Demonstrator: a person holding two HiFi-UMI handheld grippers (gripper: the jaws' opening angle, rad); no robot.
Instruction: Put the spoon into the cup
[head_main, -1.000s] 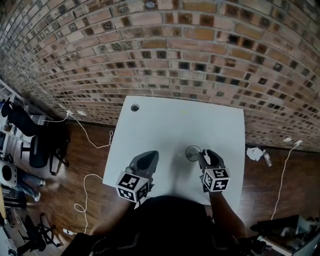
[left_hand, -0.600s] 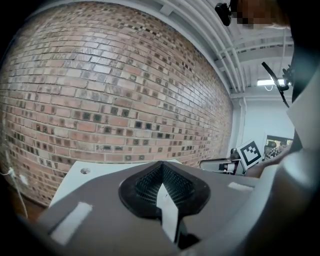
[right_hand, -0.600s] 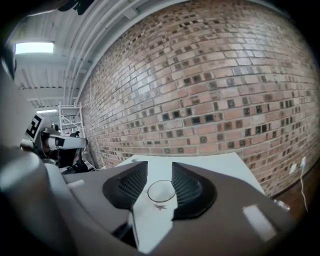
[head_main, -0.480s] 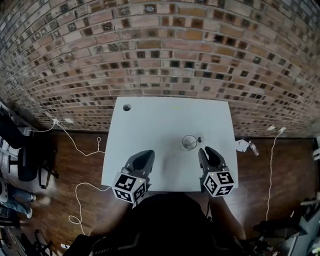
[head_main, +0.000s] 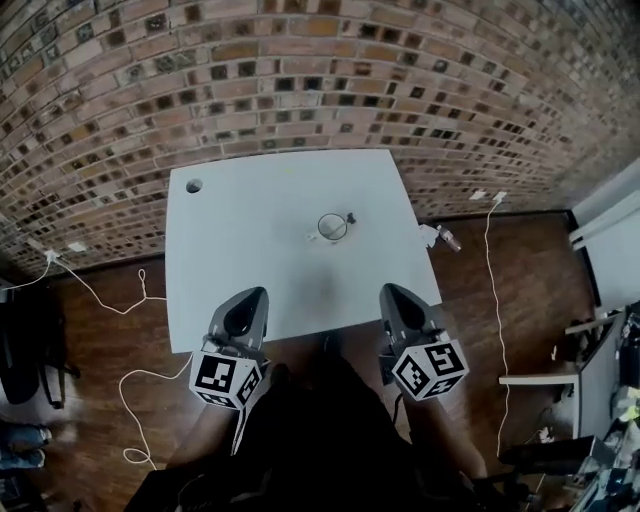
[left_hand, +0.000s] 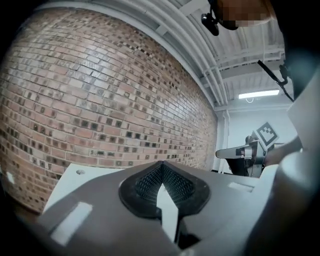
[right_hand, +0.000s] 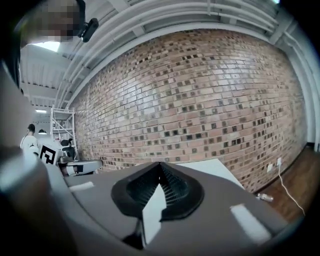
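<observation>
Grey-rimmed cup (head_main: 332, 227) stands upright on the white bench (head_main: 250, 240), a little right of the middle and toward the far half. A small dark piece (head_main: 349, 217) juts from its far right rim. It looks like the spoon's handle, but it is too small to be sure.

Both tongs sit well apart from the cup, back at the near edge of the bench, and neither touches it. The cup lies beyond them and between their two lines, somewhat closer to the right one.

Left tongs (head_main: 254, 294): tips just over the near edge, left of the cup. In the left gripper view the ribbed pads meet at the tip, so they are closed with nothing between them.

Right tongs (head_main: 389, 291): tips over the near right corner. These have just been closing, and the right gripper view shows the pads together, nothing caught.

Each gripper's camera picks up the other one off to the side, with no cup in sight past the pads.

Bench also has a round hole (head_main: 194, 186) at its far left corner.

Brick wall (head_main: 300, 80) runs behind the bench. Dark wooden floor (head_main: 110, 330) lies on both sides, with a white cable (head_main: 150, 300) trailing at left. Some pale litter (head_main: 440, 237) lies just off the bench's right edge.
</observation>
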